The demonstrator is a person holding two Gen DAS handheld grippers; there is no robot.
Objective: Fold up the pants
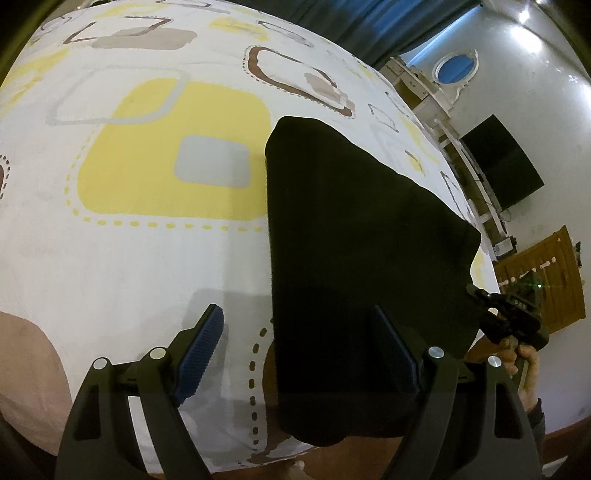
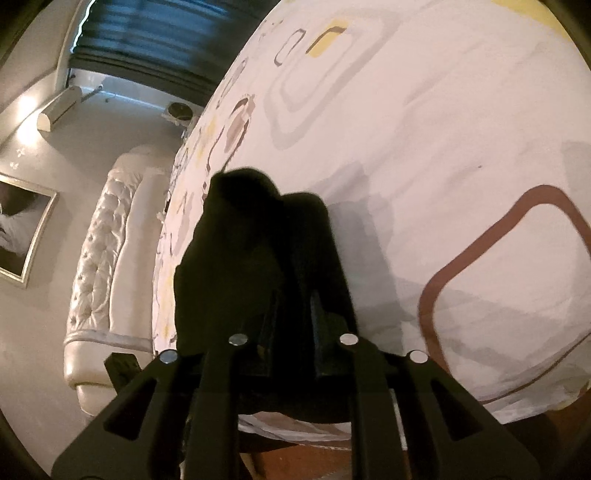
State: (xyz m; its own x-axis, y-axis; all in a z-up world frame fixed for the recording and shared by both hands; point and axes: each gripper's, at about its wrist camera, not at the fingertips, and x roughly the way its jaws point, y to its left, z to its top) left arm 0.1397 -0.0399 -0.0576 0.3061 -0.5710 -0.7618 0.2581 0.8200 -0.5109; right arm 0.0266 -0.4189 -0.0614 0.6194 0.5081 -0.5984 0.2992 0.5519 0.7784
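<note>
The black pants [image 1: 354,229] lie on the bed, a dark slab of cloth stretching forward and away from the left gripper [image 1: 295,350], whose jaws stand wide apart with nothing between them; the right-hand blue pad [image 1: 395,354] sits over the near end of the cloth, the left-hand one over bare sheet. In the right wrist view the pants [image 2: 251,251] bunch up directly ahead of the right gripper [image 2: 293,317], and its jaws are drawn close together with black fabric pinched between them. From the left wrist view that same right gripper [image 1: 517,317] shows at the cloth's far-right edge, with the person's hand [image 1: 524,365] around its handle. Beneath everything spreads the bedsheet [image 1: 147,258], white, printed with rounded squares in yellow, grey and brown and dotted outlines. Beyond the left jaws, past the bed's edge, stand a dark curtain [image 1: 369,22], a round blue window [image 1: 452,68], a black screen [image 1: 502,162] on the wall and a wooden door [image 1: 546,280]. Left of the right jaws are a tufted cream headboard [image 2: 99,251], a framed picture [image 2: 22,229] and an air conditioner [image 2: 59,107] high on the pale wall.
</note>
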